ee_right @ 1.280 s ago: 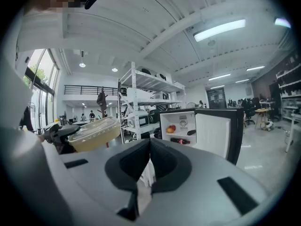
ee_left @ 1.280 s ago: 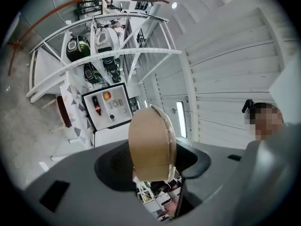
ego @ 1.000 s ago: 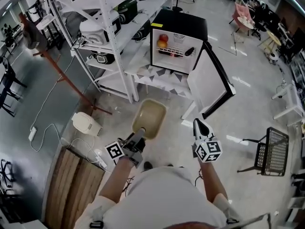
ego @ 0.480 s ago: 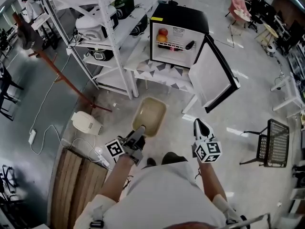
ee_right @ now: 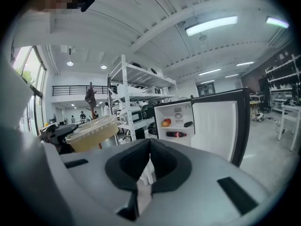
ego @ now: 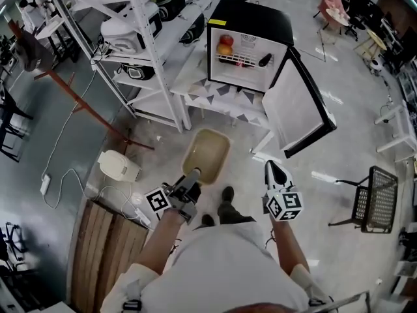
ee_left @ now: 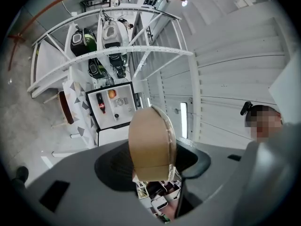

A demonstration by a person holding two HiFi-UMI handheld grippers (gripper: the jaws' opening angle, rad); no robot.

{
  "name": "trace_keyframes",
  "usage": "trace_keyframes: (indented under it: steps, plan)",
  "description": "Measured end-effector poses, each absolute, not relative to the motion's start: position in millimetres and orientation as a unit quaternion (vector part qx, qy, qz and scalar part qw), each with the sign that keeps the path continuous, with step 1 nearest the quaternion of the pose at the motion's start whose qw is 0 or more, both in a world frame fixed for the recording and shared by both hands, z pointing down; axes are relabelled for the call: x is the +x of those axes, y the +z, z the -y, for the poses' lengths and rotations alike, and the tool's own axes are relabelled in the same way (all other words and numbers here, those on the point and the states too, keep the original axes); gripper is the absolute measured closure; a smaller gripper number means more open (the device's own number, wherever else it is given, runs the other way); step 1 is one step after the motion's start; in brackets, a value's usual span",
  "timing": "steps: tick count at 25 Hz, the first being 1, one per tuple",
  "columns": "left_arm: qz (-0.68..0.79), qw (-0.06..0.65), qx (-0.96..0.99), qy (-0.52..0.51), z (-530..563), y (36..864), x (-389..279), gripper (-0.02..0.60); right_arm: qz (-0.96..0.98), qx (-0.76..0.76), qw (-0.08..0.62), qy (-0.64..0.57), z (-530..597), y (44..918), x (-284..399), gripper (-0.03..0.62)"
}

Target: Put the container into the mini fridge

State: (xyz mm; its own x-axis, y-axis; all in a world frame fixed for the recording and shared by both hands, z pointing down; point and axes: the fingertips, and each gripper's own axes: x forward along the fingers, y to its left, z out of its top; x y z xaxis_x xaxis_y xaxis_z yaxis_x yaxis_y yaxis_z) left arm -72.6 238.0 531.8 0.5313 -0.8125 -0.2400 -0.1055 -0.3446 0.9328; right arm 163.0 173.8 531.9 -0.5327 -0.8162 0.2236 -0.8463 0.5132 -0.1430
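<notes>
Both forearms reached forward from the person's body, level and roughly parallel. The left tongs (ego: 193, 175) pointed ahead and slightly right, clamped on the near rim of the container (ego: 207, 154). This was carried in the air above the floor, well short of the mini fridge (ego: 251, 28). The right tongs (ego: 273, 169) pointed ahead beside it, apart from the container, with jaws pressed together and nothing between them.

The container (ee_right: 91, 133) was a beige, translucent tub with rounded corners and a clear lid. From the left gripper view its flat underside (ee_left: 149, 145) filled the gap between the jaws. The fridge door (ego: 296, 106) stood wide open to the right. Fruit (ego: 225, 44) lay on the upper shelf.
</notes>
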Motion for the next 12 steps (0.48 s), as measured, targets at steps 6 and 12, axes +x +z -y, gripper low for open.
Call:
trace_keyframes:
  steps: [6,12]
  plan:
    - [0.318,0.48,0.732,-0.364,-189.7,533.7,-63.6,0.359,0.874,0.465,0.07,0.121,-120.1,540.6,156.1,0.586]
    - [0.329,0.476,0.731,-0.361,-137.7,532.0,-59.8,0.36,0.882,0.449,0.076,0.12,-62.4,542.1,151.0,0.586]
